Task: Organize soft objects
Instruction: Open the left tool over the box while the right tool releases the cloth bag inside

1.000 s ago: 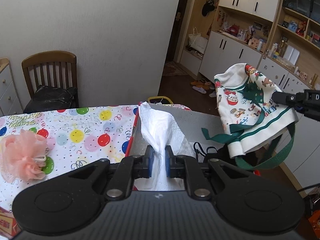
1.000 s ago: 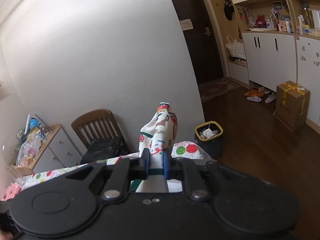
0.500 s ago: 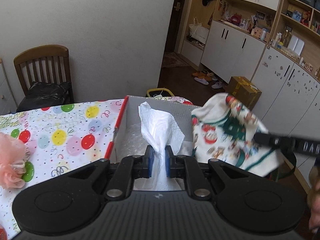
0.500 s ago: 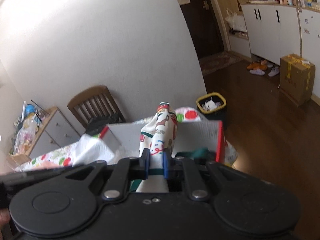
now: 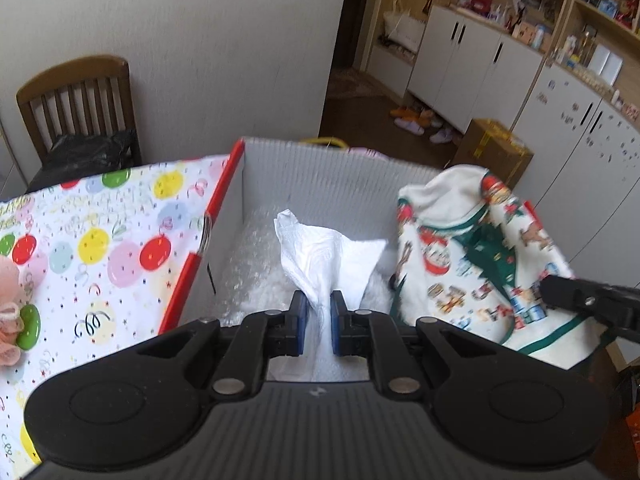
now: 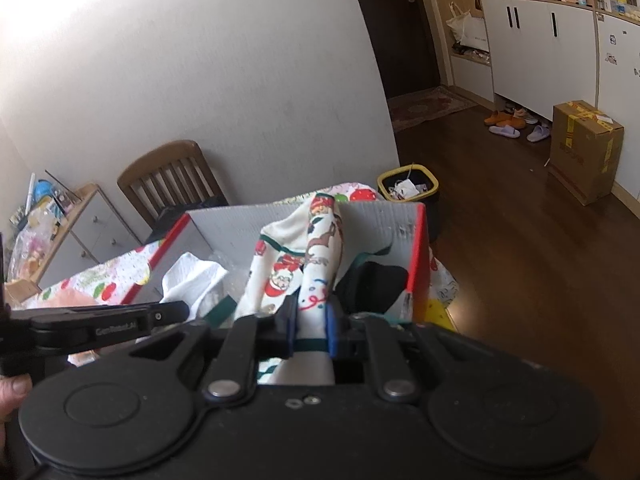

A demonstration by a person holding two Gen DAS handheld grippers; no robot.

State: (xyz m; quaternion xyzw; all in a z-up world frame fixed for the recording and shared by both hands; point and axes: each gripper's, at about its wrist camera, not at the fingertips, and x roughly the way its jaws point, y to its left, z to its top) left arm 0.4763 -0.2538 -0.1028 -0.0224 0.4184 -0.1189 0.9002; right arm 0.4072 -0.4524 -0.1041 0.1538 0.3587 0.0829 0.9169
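The left gripper (image 5: 319, 316) is clamping a white cloth (image 5: 324, 254) over the grey box (image 5: 320, 168), its folds hanging inside. The right gripper (image 6: 310, 322) is pinching a Christmas-print fabric (image 6: 296, 256) at the box's right side. A peach pouf (image 5: 10, 312) is lying left of the box.

Left tool (image 5: 319, 317) clamped, level; right tool (image 6: 309, 324) clamped, alongside, both pointing forward-down.
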